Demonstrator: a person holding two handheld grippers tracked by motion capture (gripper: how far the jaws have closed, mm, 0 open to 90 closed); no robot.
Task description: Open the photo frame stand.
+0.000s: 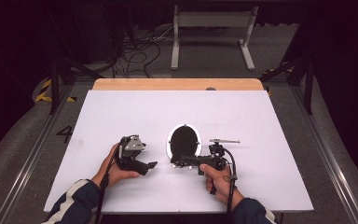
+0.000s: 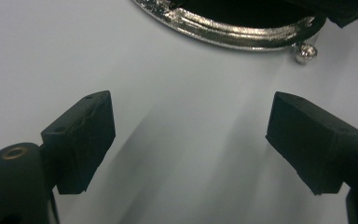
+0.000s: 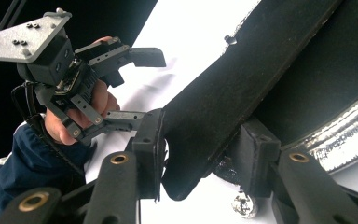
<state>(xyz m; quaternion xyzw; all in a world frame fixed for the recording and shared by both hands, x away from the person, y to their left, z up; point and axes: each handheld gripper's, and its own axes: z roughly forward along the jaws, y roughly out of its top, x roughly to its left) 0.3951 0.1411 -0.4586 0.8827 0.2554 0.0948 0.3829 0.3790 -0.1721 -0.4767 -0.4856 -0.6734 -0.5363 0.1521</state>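
One purse flap (image 3: 223, 100) between right tongs (image 3: 205, 154).

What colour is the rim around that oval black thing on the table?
Shiny silver metal: the rim of the black oval purse-like object shows best in the left gripper view.

Bright overhead light floods the white worktop (image 1: 121, 112) while its surroundings stay dark. Soft shadows trail the tongs; the silver rim (image 2: 223, 32) glints, seemingly slightly blurred.
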